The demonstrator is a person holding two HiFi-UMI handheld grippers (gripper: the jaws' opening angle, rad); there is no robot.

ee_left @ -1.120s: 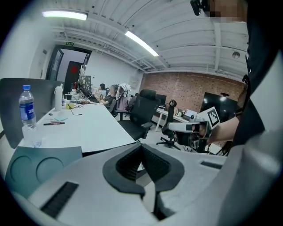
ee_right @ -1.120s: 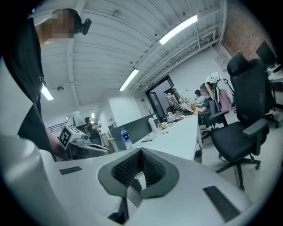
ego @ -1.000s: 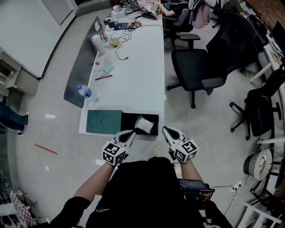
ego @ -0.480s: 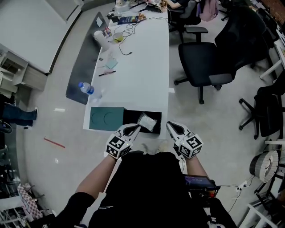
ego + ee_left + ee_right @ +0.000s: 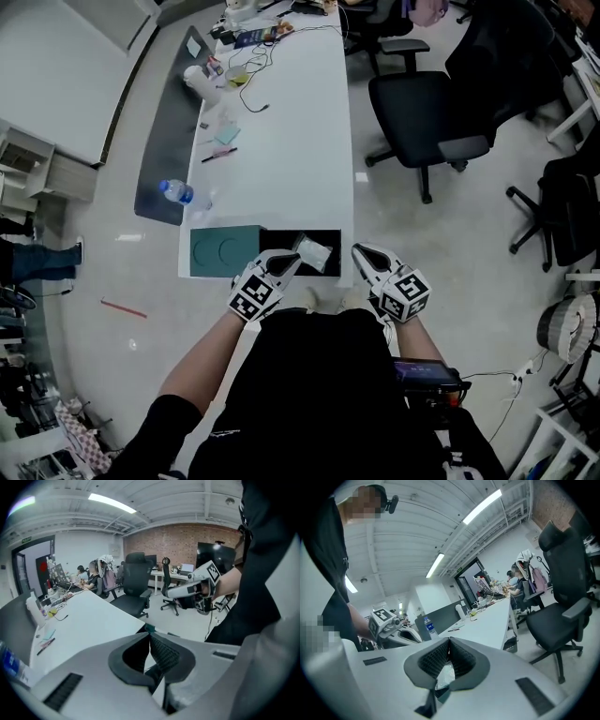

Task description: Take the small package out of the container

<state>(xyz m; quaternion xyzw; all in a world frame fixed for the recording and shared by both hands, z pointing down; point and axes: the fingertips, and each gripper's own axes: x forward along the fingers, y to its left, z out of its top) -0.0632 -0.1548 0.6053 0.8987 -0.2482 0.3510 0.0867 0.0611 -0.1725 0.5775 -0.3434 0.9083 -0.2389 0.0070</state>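
Observation:
The small package (image 5: 314, 251), a clear crinkled bag, lies inside the black container (image 5: 277, 238) at the near end of the white table (image 5: 291, 159). My left gripper (image 5: 292, 257) is shut, its tip over the container's near edge just left of the package. To the right of the container, my right gripper (image 5: 358, 251) is shut and off the table's corner. In the right gripper view the package (image 5: 446, 676) shows below the closed jaws, and the left gripper (image 5: 415, 636) is at the left. The left gripper view shows the right gripper (image 5: 166, 592) held in the air.
A green square lid (image 5: 223, 251) lies left of the container. A water bottle (image 5: 176, 192) stands at the table's left edge by a dark partition (image 5: 169, 141). Cables and small items sit farther along. A black office chair (image 5: 422, 103) stands to the right.
Both grippers have edged forward toward the container. The left gripper's tip now reaches over the container's near edge. The package has not moved.

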